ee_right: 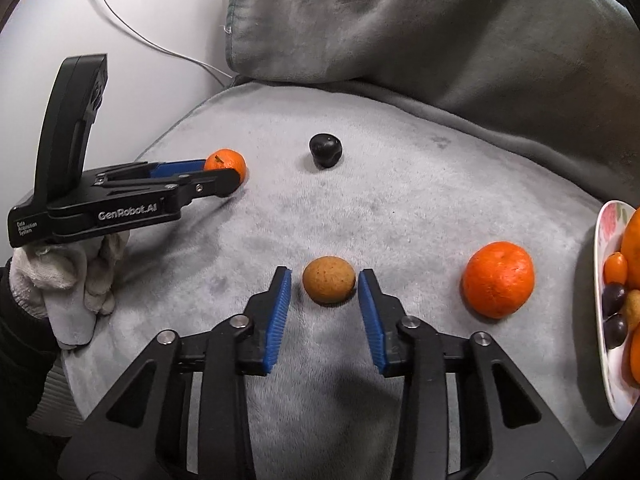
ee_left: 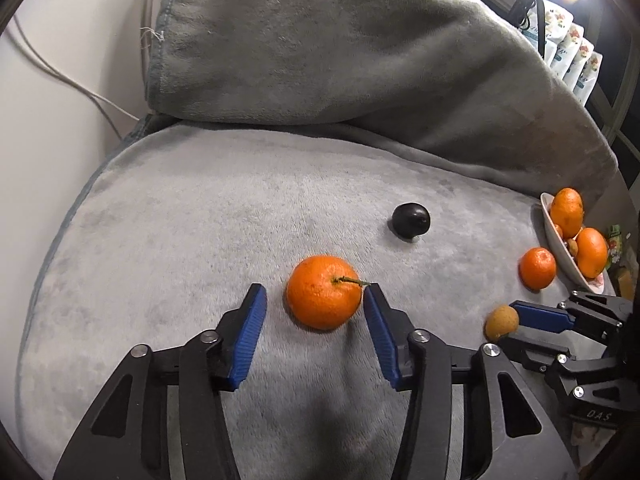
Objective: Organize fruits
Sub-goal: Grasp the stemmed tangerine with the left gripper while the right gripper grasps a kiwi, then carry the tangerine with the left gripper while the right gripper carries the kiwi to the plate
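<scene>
Both hand-held grippers are straddling fruit on the grey cushion, neither pinching yet.

The left hand-held gripper is standing spread around the stemmed mandarin: the right pad is touching at the stem side, the left pad is standing clear, so the fruit is lying straight ahead between the fingers. The right hand-held gripper is bracketing the small brown fruit with narrow gaps on both sides, not yet gripping. A second mandarin is sitting to its right, near the plate of collected fruit; the dark plum is lying farther ahead. The right hand is nearer the plate.
</scene>
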Action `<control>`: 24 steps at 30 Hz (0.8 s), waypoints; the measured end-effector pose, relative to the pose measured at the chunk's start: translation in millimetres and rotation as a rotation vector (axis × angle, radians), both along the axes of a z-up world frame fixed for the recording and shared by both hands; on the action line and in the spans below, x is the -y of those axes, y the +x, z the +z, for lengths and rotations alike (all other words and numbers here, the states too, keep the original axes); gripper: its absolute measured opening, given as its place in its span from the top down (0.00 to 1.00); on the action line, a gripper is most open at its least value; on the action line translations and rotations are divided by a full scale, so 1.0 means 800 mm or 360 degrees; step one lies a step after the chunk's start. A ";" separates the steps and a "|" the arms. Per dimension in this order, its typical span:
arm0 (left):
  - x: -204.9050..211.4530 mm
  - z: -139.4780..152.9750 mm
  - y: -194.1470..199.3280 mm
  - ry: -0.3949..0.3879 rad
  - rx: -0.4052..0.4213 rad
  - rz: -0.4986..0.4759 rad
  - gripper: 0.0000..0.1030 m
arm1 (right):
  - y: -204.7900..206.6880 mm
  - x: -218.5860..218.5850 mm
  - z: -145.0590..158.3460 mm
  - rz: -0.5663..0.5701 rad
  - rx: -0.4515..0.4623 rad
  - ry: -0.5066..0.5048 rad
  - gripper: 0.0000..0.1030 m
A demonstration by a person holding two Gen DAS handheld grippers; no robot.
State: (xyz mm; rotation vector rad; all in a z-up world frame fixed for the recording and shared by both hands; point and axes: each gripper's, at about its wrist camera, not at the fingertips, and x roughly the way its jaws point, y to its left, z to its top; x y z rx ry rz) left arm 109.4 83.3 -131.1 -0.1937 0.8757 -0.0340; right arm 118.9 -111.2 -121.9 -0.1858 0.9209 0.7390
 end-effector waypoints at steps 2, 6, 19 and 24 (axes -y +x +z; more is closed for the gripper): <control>0.001 -0.002 0.002 0.0002 -0.0008 0.0000 0.56 | -0.002 -0.001 -0.001 0.0001 0.0007 -0.0015 0.67; 0.002 -0.002 0.001 -0.0007 0.0000 -0.0006 0.63 | 0.000 -0.005 -0.003 -0.0005 0.0013 -0.0033 0.71; -0.008 0.007 -0.013 -0.0078 0.0033 0.0006 0.66 | -0.008 0.009 0.008 -0.0030 0.0046 0.0037 0.71; 0.004 0.019 -0.024 -0.0101 0.0073 -0.0028 0.66 | -0.019 0.029 0.025 -0.0059 0.0090 0.0077 0.71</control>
